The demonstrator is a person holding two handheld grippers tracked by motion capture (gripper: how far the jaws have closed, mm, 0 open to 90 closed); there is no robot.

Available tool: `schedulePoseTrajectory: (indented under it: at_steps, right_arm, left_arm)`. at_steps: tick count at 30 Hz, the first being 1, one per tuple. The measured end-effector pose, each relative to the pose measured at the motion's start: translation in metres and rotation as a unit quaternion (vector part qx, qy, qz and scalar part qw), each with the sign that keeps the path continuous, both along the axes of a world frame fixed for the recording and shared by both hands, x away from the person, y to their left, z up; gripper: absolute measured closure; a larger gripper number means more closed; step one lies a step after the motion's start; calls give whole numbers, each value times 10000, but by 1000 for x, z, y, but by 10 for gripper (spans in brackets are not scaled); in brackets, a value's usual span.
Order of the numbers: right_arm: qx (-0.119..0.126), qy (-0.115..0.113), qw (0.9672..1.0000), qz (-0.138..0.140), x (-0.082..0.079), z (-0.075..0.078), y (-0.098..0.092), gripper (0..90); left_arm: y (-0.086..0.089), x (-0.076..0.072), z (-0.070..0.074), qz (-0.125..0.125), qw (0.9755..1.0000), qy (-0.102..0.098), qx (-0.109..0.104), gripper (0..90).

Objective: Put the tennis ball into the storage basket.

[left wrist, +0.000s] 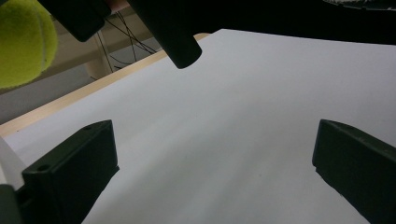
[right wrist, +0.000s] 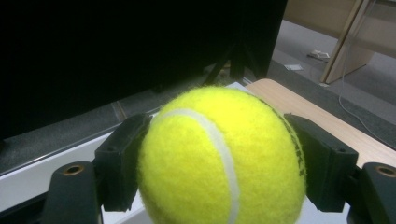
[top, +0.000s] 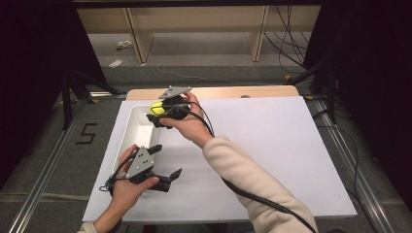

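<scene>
Over the far end of the white tray, the right gripper has the tennis ball pinched between its jaws. Left gripper sits wide open near the tray's closer end. I'd lower the ball well inside the walls before letting go so it doesn't bounce out

You can read one mark: a black numeral "5" on the grey floor, left of the table, beside the metal rail.

Right gripper holds tennis ball above white tray.
</scene>
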State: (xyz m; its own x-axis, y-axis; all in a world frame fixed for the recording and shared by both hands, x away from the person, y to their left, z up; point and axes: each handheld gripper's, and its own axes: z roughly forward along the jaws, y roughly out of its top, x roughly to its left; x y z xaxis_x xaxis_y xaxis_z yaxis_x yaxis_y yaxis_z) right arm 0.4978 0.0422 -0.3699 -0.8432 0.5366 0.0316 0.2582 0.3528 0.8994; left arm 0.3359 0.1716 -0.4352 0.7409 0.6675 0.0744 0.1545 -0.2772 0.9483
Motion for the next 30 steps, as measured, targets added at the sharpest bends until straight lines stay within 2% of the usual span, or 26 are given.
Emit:
schedulePoseTrajectory:
  at_steps: [30]
  right_arm:
    - [12,-1,10000,13,3,3,6,268]
  left_arm:
    - [-1,0,-1,-4,10000,27,-6,0]
